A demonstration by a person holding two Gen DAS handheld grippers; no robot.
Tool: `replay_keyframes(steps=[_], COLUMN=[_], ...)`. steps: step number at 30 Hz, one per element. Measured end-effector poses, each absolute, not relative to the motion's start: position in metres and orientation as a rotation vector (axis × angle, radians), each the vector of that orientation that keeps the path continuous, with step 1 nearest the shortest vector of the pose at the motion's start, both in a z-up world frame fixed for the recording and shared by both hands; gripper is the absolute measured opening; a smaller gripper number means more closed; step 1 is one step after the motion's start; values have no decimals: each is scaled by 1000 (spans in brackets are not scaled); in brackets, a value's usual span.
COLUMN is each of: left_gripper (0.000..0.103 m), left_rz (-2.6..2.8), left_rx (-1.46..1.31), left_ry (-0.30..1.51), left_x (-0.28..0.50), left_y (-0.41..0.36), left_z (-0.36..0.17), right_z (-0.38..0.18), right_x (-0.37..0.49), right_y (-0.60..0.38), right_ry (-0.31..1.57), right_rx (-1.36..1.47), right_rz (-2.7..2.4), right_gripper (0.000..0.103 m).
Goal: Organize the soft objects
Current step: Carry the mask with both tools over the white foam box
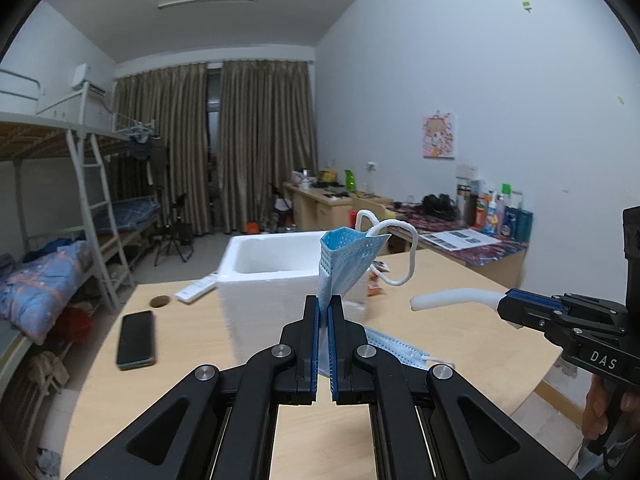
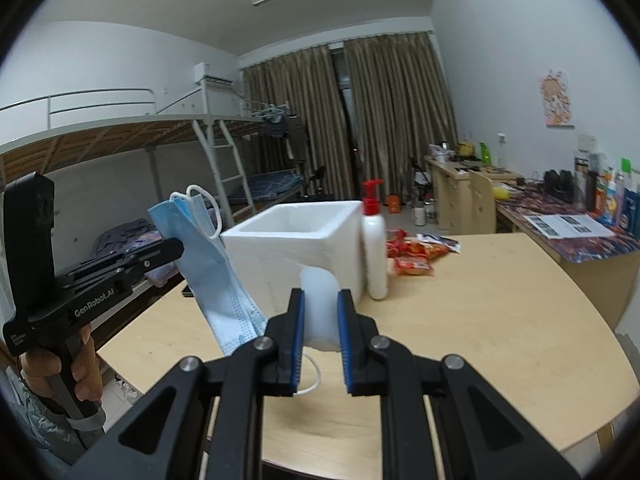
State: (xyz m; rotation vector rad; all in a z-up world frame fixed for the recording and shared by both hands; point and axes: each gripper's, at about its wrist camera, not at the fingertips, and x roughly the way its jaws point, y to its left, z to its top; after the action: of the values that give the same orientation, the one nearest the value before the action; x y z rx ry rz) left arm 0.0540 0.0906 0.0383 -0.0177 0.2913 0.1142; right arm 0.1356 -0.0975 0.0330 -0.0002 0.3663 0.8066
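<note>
Pale blue face mask [image 1: 348,256] with white ear loops, folded, held upright above the surface, crumpled top leaning right, white foam tube [image 1: 452,298] bent at its free end, held level, white foam box [image 1: 276,276] open-topped on the surface behind both

The white foam box [image 2: 296,248] stood directly ahead of both grippers, blocking the way. A pump bottle [image 2: 375,248] crowded its right side; bare table [image 2: 500,320] lay open further right.
</note>
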Motion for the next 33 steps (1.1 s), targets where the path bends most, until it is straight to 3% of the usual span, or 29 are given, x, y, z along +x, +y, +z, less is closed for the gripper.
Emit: replay_keyframes(steps=[33], left_gripper=[4], left_rz=[280], left_rx=[-61], left_ry=[276], left_x=[41], left_y=[145], left_z=[49], right_z=[49], right_x=[143], right_y=[-29], right_ry=[353], right_rx=[-81], right_rz=[968], right_gripper=[19])
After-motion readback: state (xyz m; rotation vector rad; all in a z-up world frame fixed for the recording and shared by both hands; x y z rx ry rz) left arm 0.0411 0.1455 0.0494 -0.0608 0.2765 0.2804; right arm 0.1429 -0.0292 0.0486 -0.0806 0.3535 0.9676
